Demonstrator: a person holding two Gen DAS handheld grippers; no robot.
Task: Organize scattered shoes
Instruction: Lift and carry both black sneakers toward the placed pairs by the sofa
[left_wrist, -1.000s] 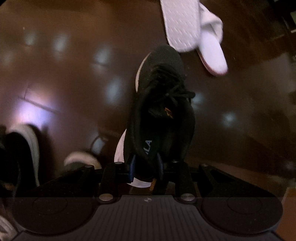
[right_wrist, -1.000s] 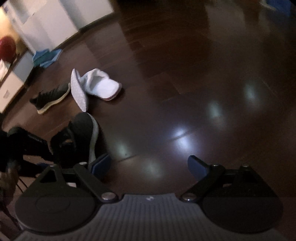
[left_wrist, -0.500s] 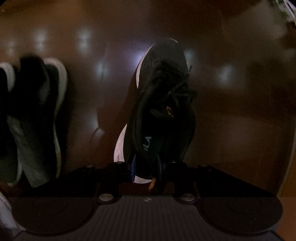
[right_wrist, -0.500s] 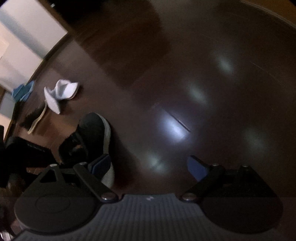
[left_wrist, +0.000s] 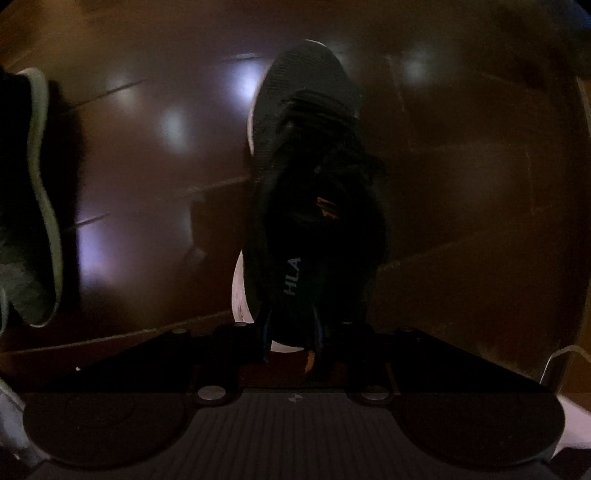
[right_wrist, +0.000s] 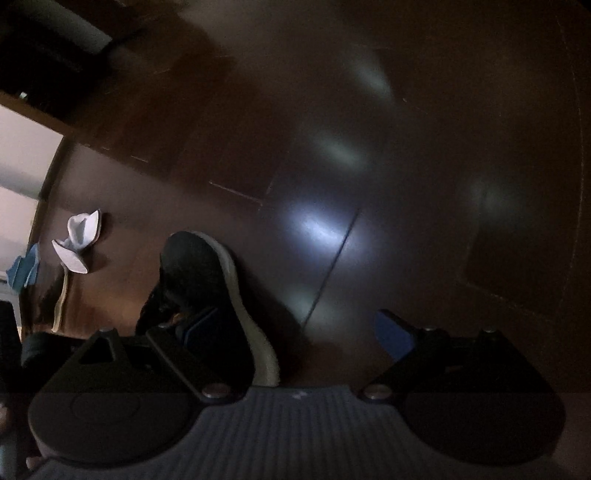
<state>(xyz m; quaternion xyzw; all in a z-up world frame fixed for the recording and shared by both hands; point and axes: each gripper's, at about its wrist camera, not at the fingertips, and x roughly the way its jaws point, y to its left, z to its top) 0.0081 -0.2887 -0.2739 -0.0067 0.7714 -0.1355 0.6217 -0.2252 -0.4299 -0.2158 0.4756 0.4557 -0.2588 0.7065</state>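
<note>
Left gripper (left_wrist: 290, 341) pinching a black sneaker (left_wrist: 314, 192) by the heel, right gripper (right_wrist: 295, 328) spread empty, white slippers (right_wrist: 79, 240) lying loose on the floor.

Black gripper bodies, blue pads (right_wrist: 391, 334), silver screws (right_wrist: 372, 392).

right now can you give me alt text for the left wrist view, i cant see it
The left hand-held gripper is shut on the heel of a black sneaker with a white sole, its toe pointing away from the camera over a dark glossy wooden floor. Another dark shoe with a pale sole edge lies at the left edge of the frame.
</note>
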